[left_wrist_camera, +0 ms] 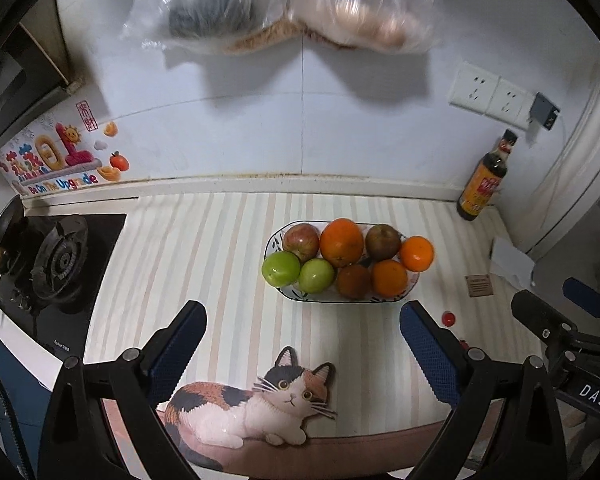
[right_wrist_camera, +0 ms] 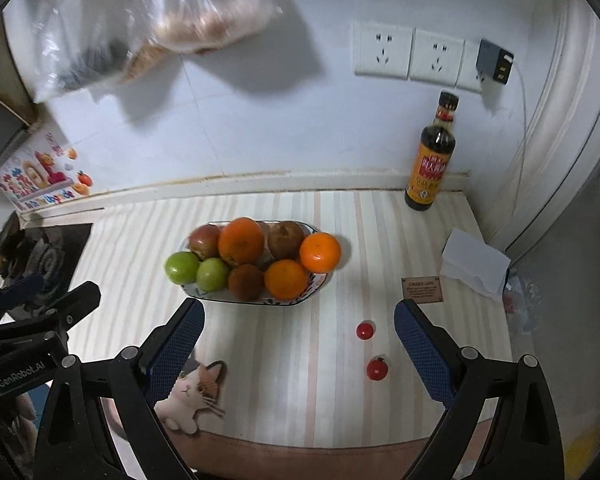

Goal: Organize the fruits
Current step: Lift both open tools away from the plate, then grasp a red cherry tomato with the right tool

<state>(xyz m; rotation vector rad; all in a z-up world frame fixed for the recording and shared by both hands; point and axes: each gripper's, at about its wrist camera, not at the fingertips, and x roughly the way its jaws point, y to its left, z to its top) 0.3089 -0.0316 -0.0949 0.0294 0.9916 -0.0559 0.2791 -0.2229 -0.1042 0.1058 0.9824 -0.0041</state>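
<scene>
An oval patterned plate [left_wrist_camera: 396, 298] [right_wrist_camera: 320, 280] on the striped counter holds oranges [left_wrist_camera: 341, 242] [right_wrist_camera: 241, 241], green apples [left_wrist_camera: 281, 269] [right_wrist_camera: 182, 267], red apples [left_wrist_camera: 301, 239] and brown fruits [left_wrist_camera: 353, 281]. Two cherry tomatoes [right_wrist_camera: 365, 330] [right_wrist_camera: 377, 368] lie on the counter right of the plate; one shows in the left wrist view [left_wrist_camera: 448, 318]. My left gripper [left_wrist_camera: 302, 322] is open and empty, in front of the plate. My right gripper [right_wrist_camera: 298, 322] is open and empty, with the tomatoes between its fingers' span.
A soy sauce bottle [right_wrist_camera: 431, 158] stands at the back right wall. A folded white paper [right_wrist_camera: 476, 266] and a small brown card [right_wrist_camera: 422, 290] lie at right. A gas stove [left_wrist_camera: 56, 264] is at left. Plastic bags [left_wrist_camera: 284, 4] hang above. A cat-shaped mat [left_wrist_camera: 256, 404] lies at the front edge.
</scene>
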